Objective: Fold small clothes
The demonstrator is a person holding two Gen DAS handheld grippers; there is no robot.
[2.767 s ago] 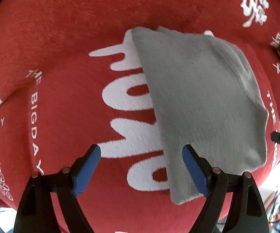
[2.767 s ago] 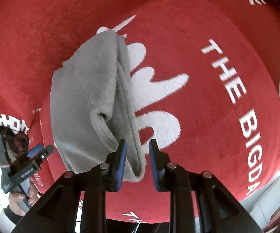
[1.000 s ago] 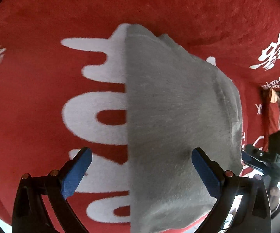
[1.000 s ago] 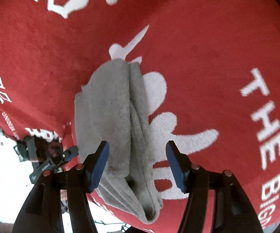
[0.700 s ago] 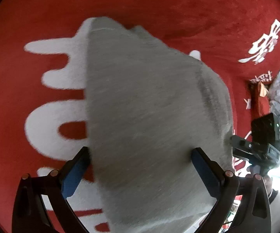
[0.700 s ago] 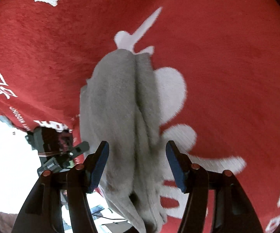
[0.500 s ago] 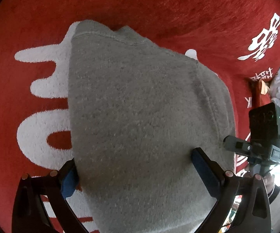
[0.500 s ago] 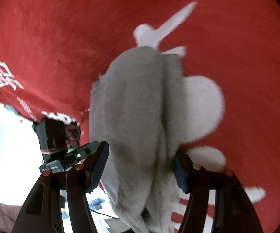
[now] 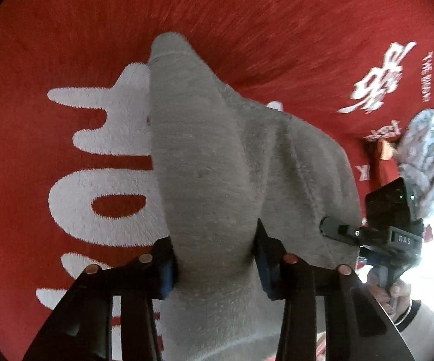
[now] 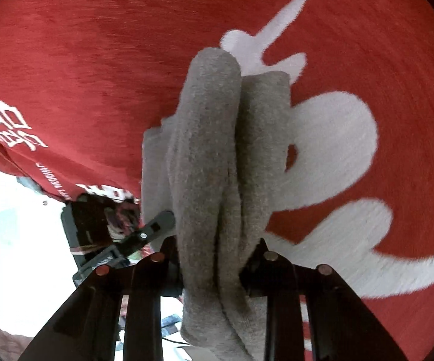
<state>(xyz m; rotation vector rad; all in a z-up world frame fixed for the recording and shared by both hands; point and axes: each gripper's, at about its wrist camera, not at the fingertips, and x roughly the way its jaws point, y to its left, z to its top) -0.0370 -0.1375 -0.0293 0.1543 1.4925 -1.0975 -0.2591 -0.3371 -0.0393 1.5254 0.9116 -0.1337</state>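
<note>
Red printed cloth (image 9: 247,30) underlies the folded grey garment (image 9: 205,162), its long axis apparently running away from both grippers, left gripper (image 9: 215,258) and right gripper (image 10: 212,266) closing on opposite near ends.

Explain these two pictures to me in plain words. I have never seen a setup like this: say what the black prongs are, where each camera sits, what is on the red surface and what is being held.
There is no robot here. A person holds a hand-operated two-finger gripper in each hand, and each one carries a wide-angle camera looking forward along its fingers. The black prongs at the bottom of each picture are those fingers.

One picture is from the left gripper, the other from the right gripper. Each camera also catches the other tool at its picture's edge.

The surface is a red fuzzy blanket with large white lettering. On it lies a folded grey fleece garment, small and soft.

Both grippers are closing on the garment at different spots, and their pads already press its bunched fabric from both sides.

At the far right of the left view sits a pale patterned cloth; what it is I cannot tell.
</note>
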